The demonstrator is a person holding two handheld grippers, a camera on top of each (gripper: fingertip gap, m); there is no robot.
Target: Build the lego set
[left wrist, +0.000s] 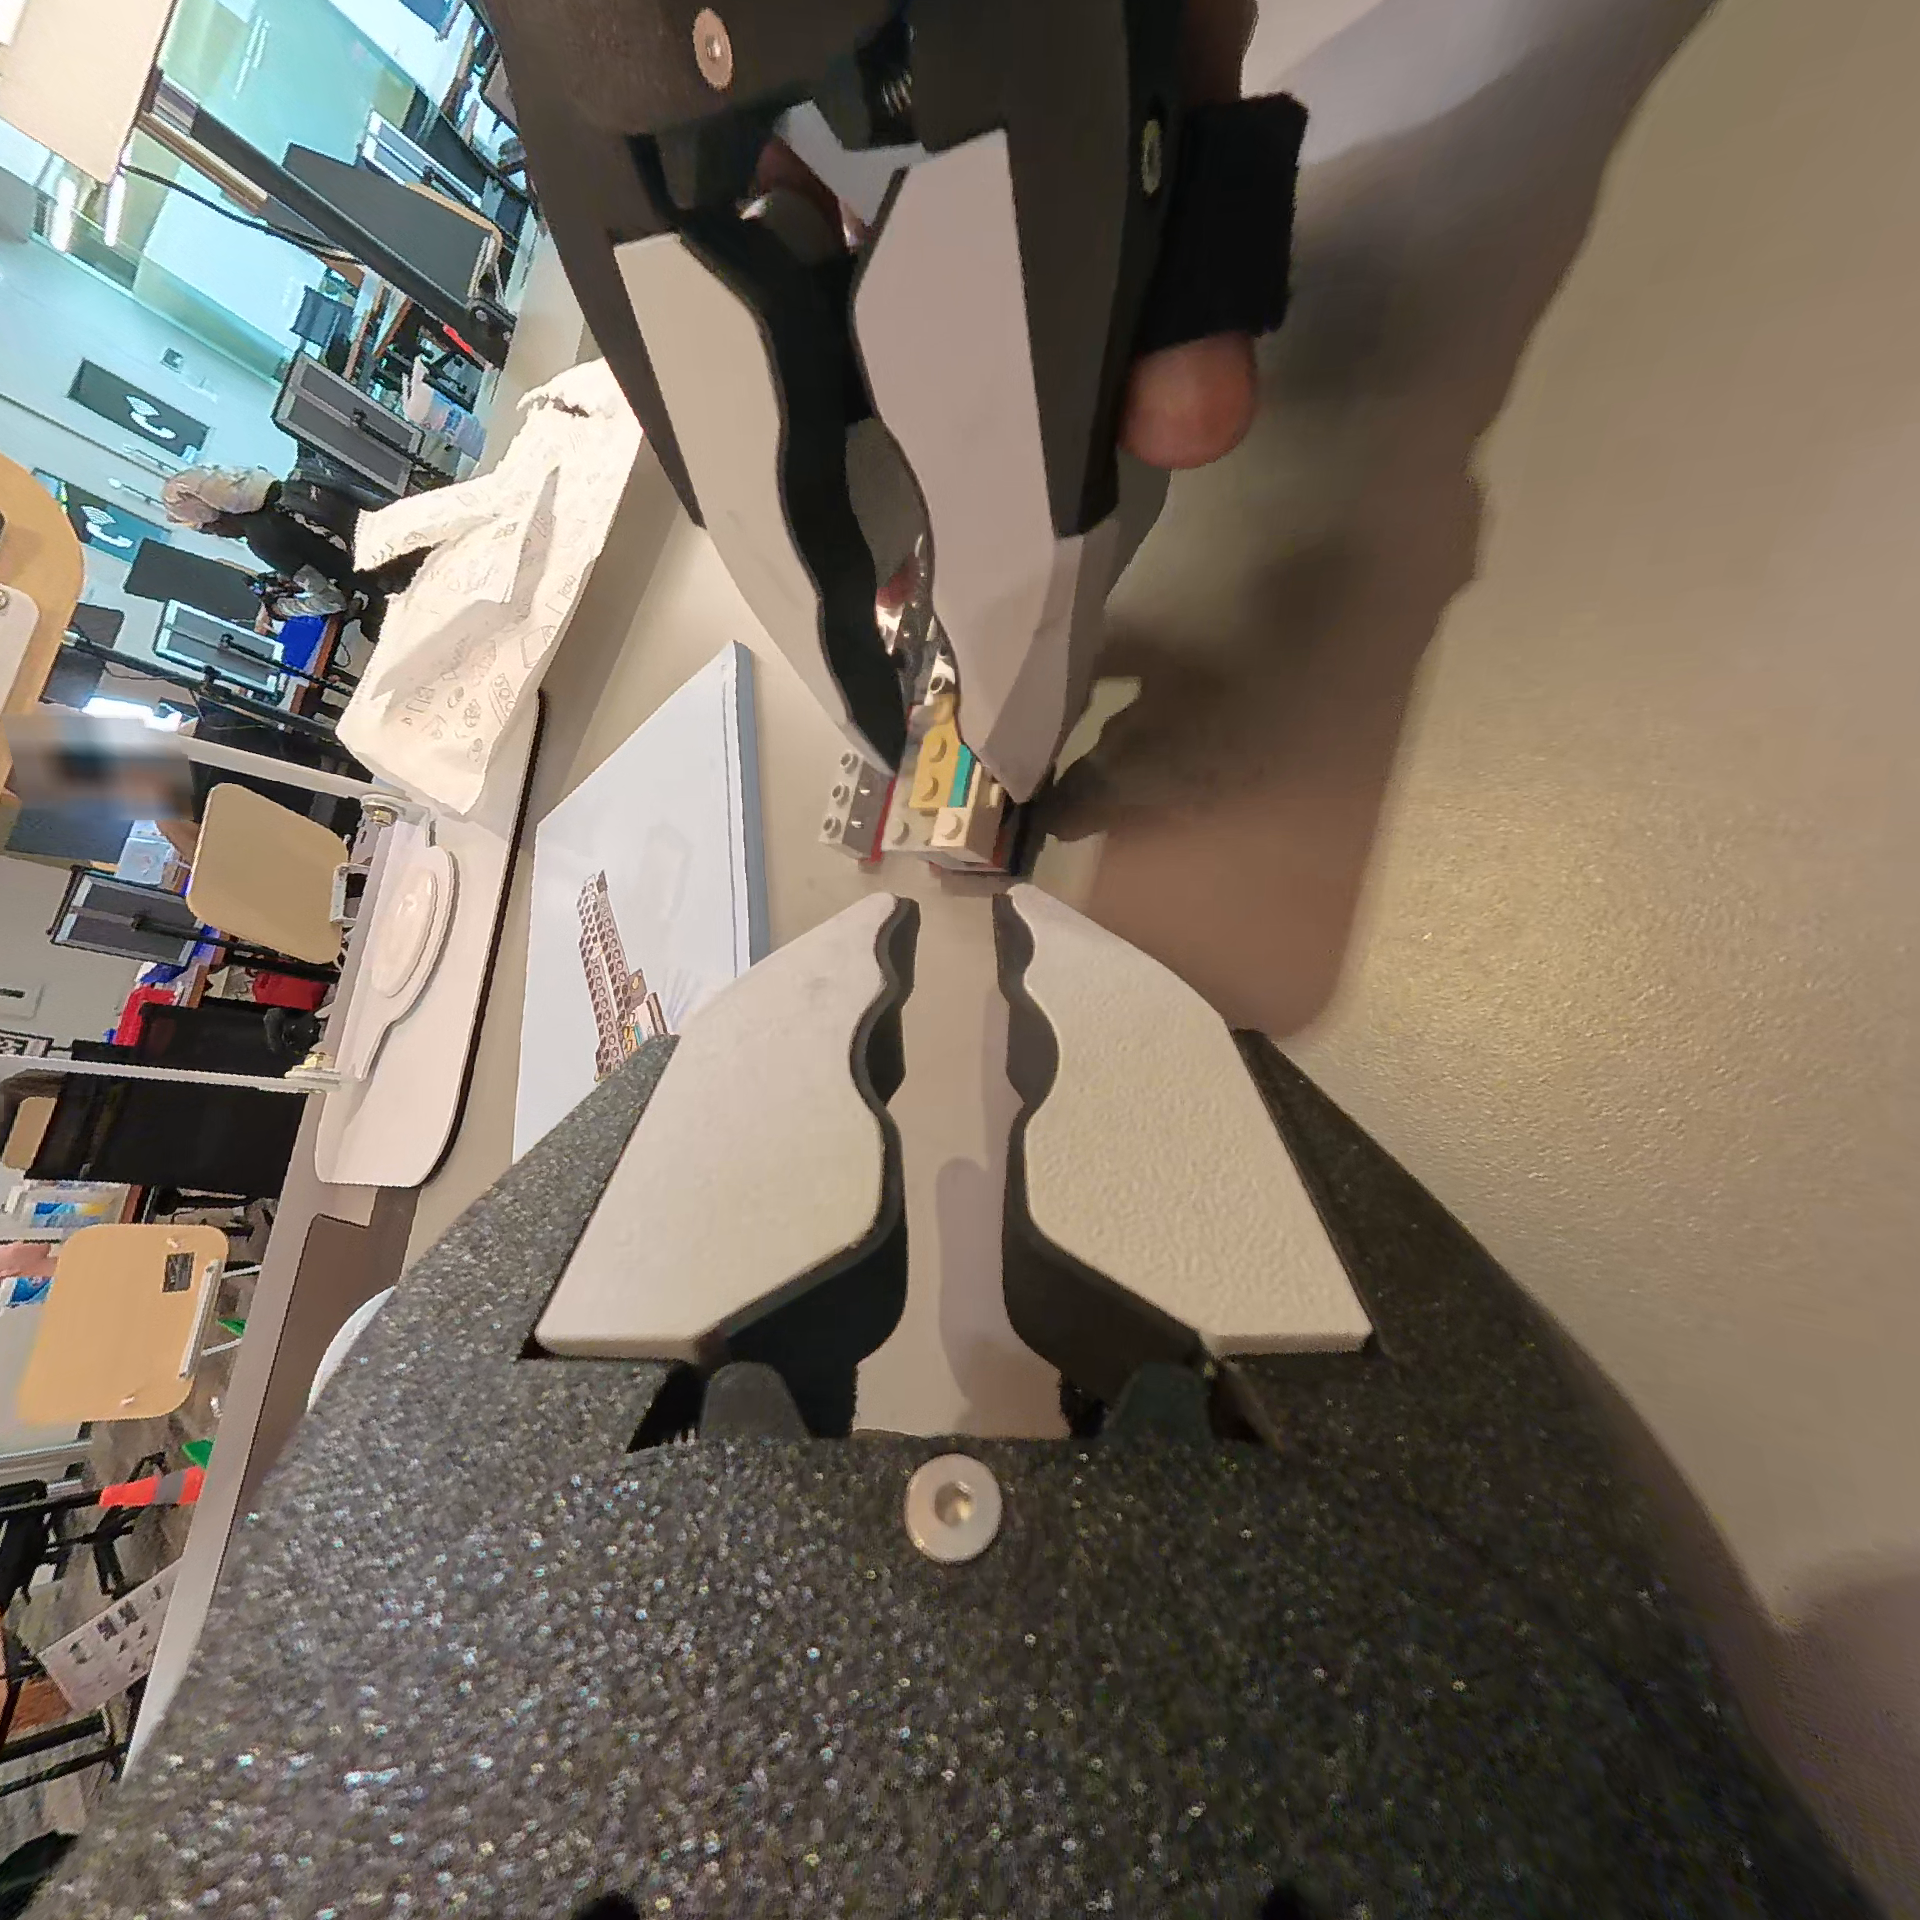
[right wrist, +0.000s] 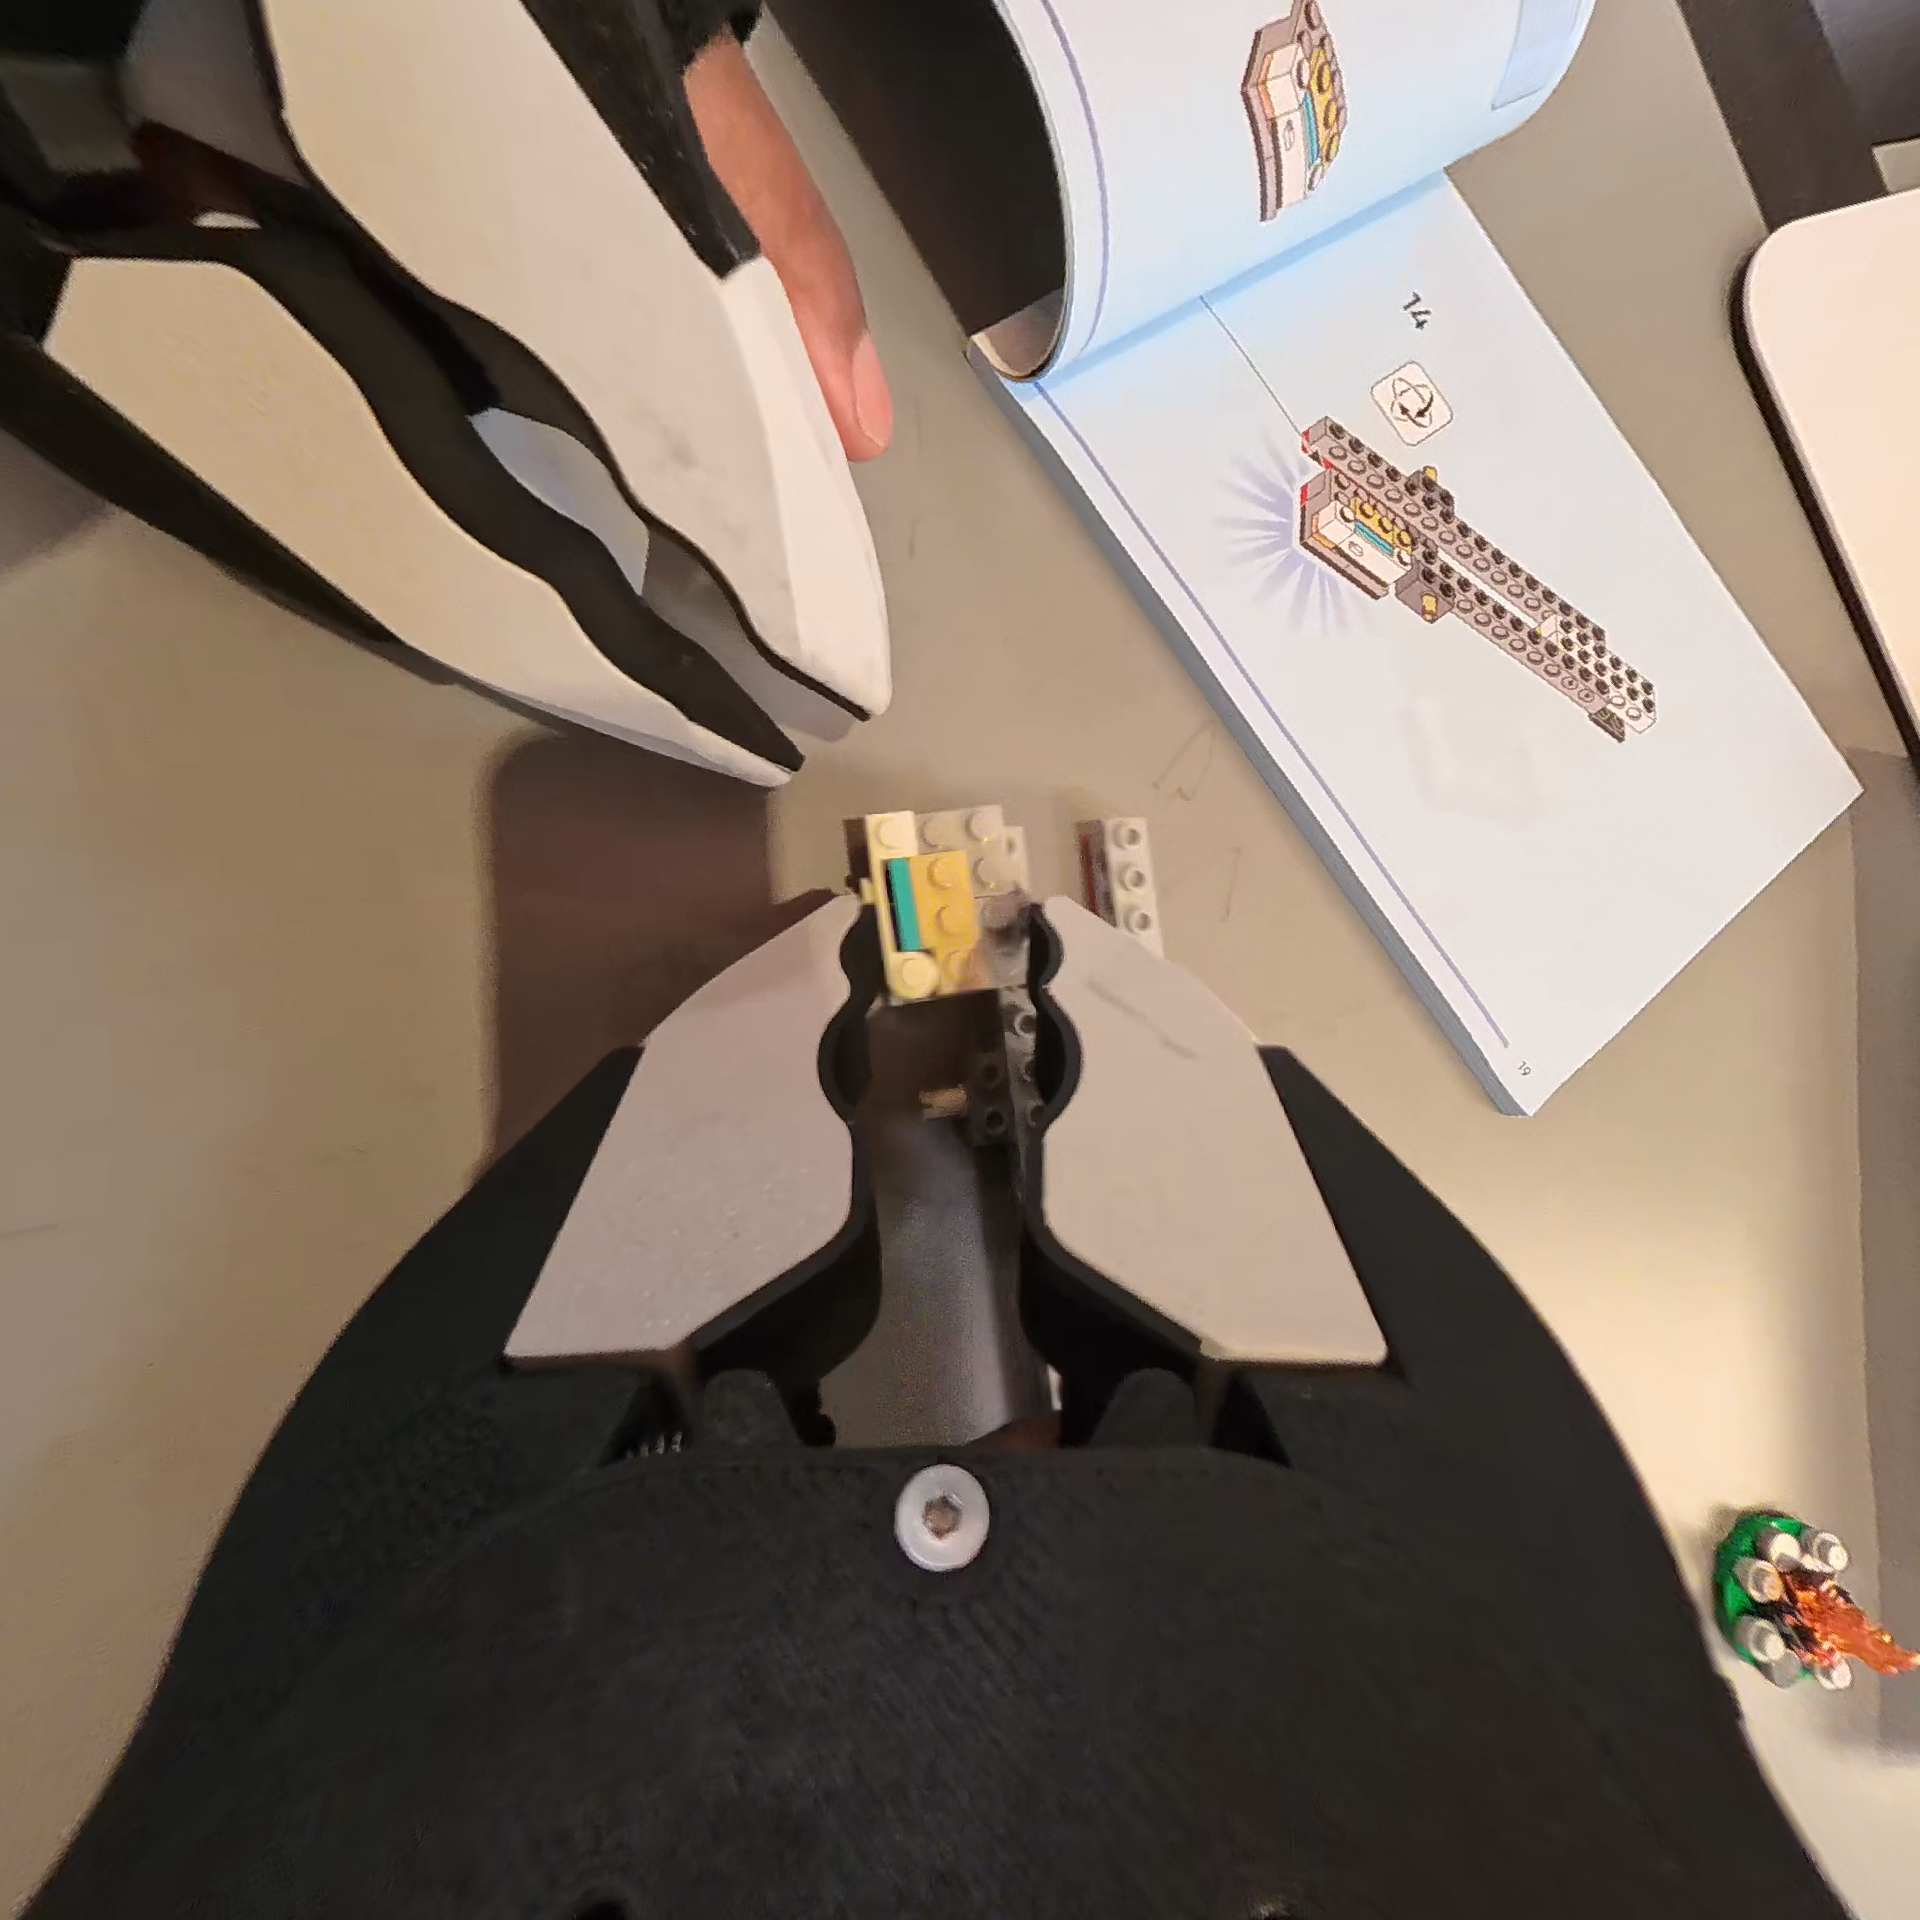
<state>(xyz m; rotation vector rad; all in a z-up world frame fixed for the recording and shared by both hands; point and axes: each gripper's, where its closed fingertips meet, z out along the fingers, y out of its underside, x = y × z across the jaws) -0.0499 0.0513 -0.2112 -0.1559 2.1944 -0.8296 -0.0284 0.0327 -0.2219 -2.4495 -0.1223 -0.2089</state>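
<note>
Black speckled body of the left hand-held gripper (left wrist: 954, 902) fills the near view; its white fingers stand a little apart with only bare bench between them, tips just short of the brick model (left wrist: 935, 790). Right hand-held gripper (right wrist: 940, 920), seen from its own camera, is clenched on that model: tan, teal and cream pieces sit between the tips, a grey studded part runs back between the fingers. From the left camera the model hangs low over the surface.

Bench (right wrist: 312, 987) is matt beige, lightly textured, with faint scuff marks and soft shadows under both tools. A loose white brick strip (right wrist: 1127, 873) lies just beside the model. An open instruction booklet (right wrist: 1455, 779) lies near on pale blue pages. A green studded piece (right wrist: 1782, 1605) with orange foil sits well apart.

Room behind: crumpled printed paper (left wrist: 488, 613), a white board (left wrist: 416, 935), tan chairs (left wrist: 265, 868), dark shelving, large windows.
</note>
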